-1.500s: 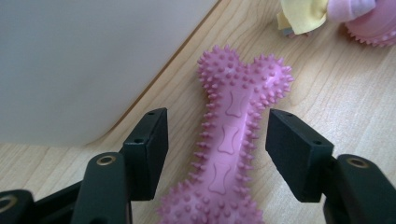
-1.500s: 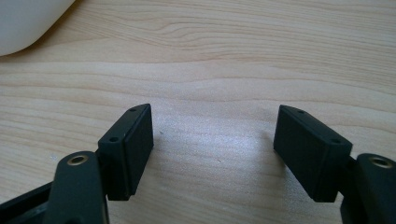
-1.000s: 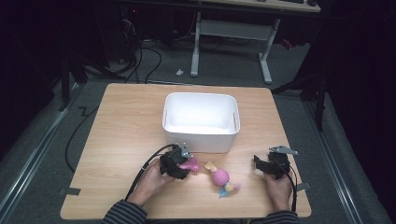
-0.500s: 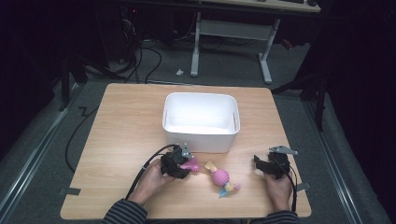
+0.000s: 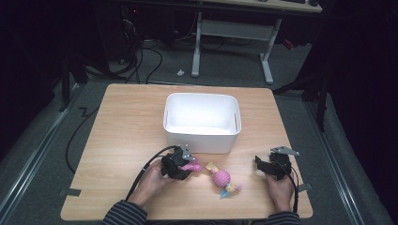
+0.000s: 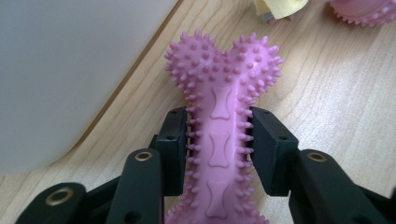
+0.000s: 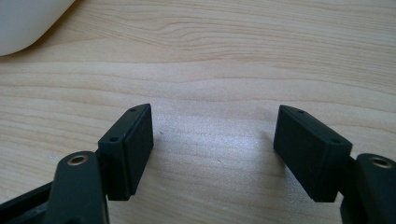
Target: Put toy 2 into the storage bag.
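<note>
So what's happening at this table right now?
A person works two handheld grippers. The left gripper has just closed on a spiky pink bone toy lying on the wooden table beside the white bin. The right gripper rests open on bare wood. A pink spiky ball toy lies between them.

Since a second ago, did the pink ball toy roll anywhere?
No. The pink ball toy sits at the same spot on the table, in front of the white bin, as in the earlier high views.
</note>
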{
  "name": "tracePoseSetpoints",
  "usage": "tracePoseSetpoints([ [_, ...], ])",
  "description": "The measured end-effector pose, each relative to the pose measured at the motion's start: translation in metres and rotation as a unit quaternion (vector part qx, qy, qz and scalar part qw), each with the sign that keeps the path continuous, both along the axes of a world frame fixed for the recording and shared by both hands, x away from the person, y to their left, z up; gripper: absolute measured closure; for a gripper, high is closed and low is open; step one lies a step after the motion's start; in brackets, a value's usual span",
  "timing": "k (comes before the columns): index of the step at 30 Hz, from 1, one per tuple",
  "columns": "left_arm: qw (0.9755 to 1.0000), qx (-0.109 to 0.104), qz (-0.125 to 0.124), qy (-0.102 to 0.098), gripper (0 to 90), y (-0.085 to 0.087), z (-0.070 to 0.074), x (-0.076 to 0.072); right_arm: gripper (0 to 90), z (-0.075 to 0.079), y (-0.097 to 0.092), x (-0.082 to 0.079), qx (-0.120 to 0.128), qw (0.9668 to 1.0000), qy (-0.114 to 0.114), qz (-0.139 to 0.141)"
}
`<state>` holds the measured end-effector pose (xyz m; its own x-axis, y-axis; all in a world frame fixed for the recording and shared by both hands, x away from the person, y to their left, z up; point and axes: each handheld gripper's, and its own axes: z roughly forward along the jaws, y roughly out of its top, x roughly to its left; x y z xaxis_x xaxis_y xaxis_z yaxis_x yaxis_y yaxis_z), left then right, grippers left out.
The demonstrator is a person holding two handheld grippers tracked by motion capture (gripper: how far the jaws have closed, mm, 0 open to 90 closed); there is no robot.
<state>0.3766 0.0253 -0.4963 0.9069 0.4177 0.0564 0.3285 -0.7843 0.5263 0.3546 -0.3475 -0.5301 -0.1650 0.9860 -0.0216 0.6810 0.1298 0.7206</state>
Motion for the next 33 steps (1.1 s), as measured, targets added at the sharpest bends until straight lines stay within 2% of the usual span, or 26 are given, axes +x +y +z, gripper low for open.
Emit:
tracePoseSetpoints([
  [9, 0.9997, -0.022, -0.007, 0.003, 59.5, 0.004, 0.007, -0.003, 28.8, 0.0, 0.0, 0.0, 0.0, 1.0, -0.001, 0.001],
  [18, 0.9992, -0.04, 0.003, 0.002, 59.5, 0.013, 0.019, -0.007, 28.8, 0.0, 0.0, 0.0, 0.0, 1.0, 0.0, 0.0],
  [22, 0.9983, -0.057, 0.009, 0.007, 59.5, 0.018, 0.025, -0.007, 28.8, 0.0, 0.0, 0.0, 0.001, 1.0, -0.001, 0.0],
  [26, 0.9972, -0.068, 0.02, 0.022, 59.7, 0.025, 0.031, -0.006, 29.1, 0.0, 0.0, 0.0, 0.001, 1.0, -0.001, -0.001],
  [30, 0.9964, -0.081, 0.012, 0.024, 59.8, 0.03, 0.037, -0.009, 29.1, 0.0, 0.0, 0.0, 0.001, 1.0, -0.001, 0.0],
  [33, 0.9958, -0.087, 0.021, 0.019, 59.7, 0.033, 0.044, -0.01, 29.1, 0.0, 0.0, 0.0, 0.001, 1.0, -0.001, 0.0],
])
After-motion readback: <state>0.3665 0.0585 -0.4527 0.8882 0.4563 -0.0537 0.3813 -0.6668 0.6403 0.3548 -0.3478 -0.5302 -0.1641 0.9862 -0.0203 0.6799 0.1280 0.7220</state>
